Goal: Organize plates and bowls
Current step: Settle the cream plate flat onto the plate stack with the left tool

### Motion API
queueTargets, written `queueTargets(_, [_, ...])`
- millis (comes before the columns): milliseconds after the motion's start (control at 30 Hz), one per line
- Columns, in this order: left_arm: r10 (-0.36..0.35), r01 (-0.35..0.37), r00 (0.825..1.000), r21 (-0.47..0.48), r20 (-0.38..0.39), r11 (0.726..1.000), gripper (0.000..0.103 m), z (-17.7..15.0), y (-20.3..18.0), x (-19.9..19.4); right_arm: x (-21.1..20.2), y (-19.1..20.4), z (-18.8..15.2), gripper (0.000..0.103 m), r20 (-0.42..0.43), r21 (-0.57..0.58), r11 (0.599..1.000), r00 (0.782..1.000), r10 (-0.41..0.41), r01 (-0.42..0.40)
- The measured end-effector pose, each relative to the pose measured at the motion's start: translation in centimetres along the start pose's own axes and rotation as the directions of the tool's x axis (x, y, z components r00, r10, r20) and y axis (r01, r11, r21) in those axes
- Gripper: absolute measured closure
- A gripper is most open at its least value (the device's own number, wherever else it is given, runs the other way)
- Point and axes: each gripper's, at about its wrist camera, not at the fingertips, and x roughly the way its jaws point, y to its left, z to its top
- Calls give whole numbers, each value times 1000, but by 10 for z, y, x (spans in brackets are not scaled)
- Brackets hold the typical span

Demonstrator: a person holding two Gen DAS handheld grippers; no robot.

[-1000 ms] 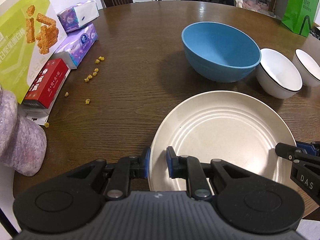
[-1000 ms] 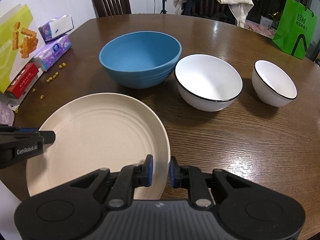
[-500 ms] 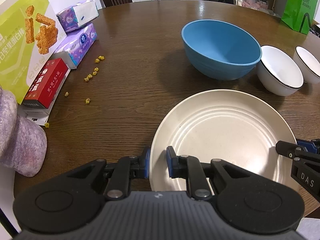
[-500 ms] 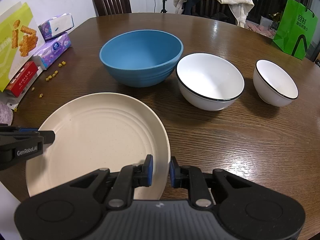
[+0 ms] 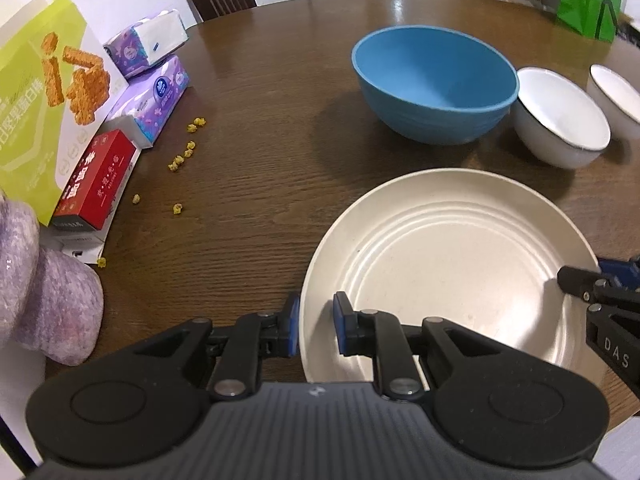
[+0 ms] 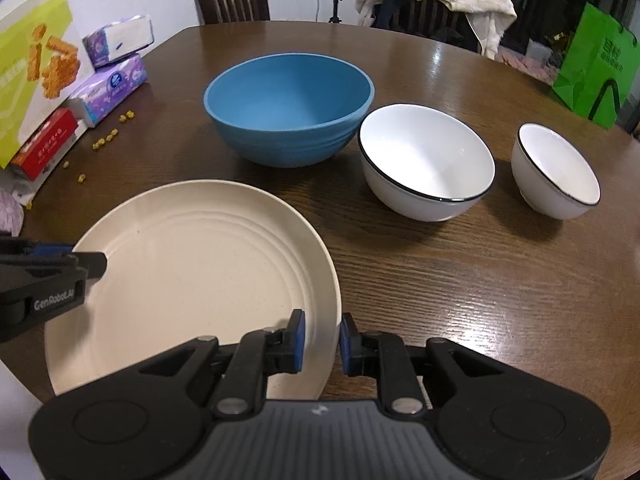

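Note:
A cream plate [image 5: 448,264] [image 6: 192,272] sits low over the brown table at its near edge. My left gripper [image 5: 316,326] is shut on the plate's left rim, one blue pad on either side. My right gripper [image 6: 322,340] is shut on the right rim in the same way. Each gripper's fingers show at the edge of the other's view. Behind the plate stands a big blue bowl [image 5: 432,76] [image 6: 288,100]. To its right are a larger white bowl [image 6: 424,160] and a small white bowl [image 6: 556,168], both with black rims.
Along the left edge lie a yellow-green snack box [image 5: 36,92], purple tissue packs [image 5: 156,96], a red box [image 5: 96,180] and several yellow crumbs [image 5: 184,152]. A green bag [image 6: 592,68] stands far right. Chairs sit behind the table; one has a cloth draped over it.
Almost nothing differs. The left wrist view has tilted slightly, and both grippers keep their hold on the plate's rim in the same place.

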Motion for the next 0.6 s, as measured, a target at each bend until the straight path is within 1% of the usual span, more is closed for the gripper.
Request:
queueTargets(133, [24,-23,1000,33,-18,999,85,-1,-5,3,1,4,-2,86,6,-24,1000,1000,-10,10])
queueTargets(267, [40,-39,999,52,-20,998,85,0,-8,4,2,6,-4,86,15,-44,999,1000,-19,20])
queueTargets(500, [48,-48,999,44,-17,998,85,0,-9,6,2,7,-5,85,24,-59,998,999,-22,23])
queueTargets(600, [54,-55,998,43,6,998,85,-1,-10,2,2,9,-5,85,27,-71,997,999,-27,29])
